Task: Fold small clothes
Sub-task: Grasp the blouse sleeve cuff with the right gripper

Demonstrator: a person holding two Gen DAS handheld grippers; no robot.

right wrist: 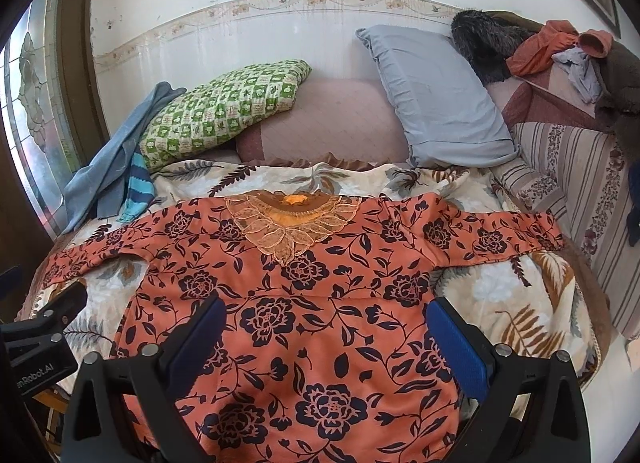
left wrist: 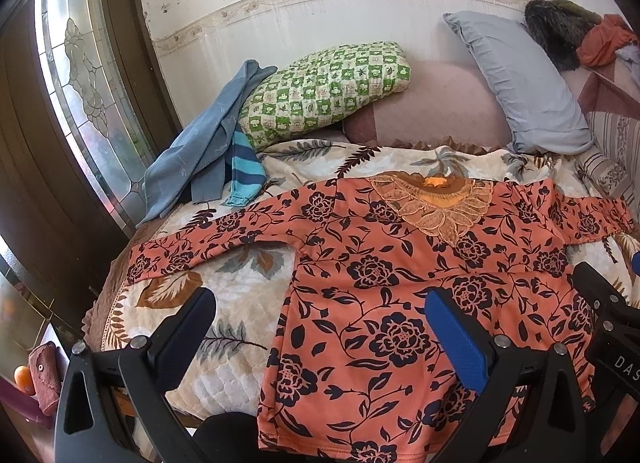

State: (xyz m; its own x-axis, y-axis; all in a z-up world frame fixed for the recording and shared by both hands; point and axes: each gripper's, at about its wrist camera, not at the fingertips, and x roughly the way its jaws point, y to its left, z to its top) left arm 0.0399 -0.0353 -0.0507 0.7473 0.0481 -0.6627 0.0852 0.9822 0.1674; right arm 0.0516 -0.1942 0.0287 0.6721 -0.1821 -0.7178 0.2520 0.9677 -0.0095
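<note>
**Ana:** Quilted, leaf-printed bedspread (right wrist: 500,303) covers the bed, with a white wall behind and a leaded glass door (left wrist: 80,75) at the left. Spread flat on it, front up, is the coral long-sleeved blouse with dark blue roses and an orange lace collar (right wrist: 304,303). Both sleeves lie stretched out sideways, the hem nearest us.

**Ben:** And the grippers?

**Ana:** The left gripper (left wrist: 316,327) hovers over the blouse's left edge, jaws wide apart, nothing between them. The right gripper (right wrist: 324,331) hangs over the lower body of the blouse, equally wide, also empty. Neither touches cloth, as far as I can judge.

**Ben:** So folding hasn't begun?

**Ana:** It seems not. I'd start with the sleeves: pinch each cuff and carry it across the chest, so the body becomes a plain rectangle. Close only on the top layer of the blouse, or the bedspread comes up with it. The fabric looks thin and slippery, so low, slow moves should keep the fold straight.

**Ben:** Count things for me.

**Ana:** One blouse, two sleeves, two grippers. Three pillows against the wall: one green-checked pillow (right wrist: 224,103), one pink cushion (right wrist: 332,123), one grey-blue pillow (right wrist: 436,95). One blue garment with a striped sleeve (left wrist: 208,143) lies at the left, and a heap of clothes (right wrist: 560,51) at the far right, too tangled to count.
</note>
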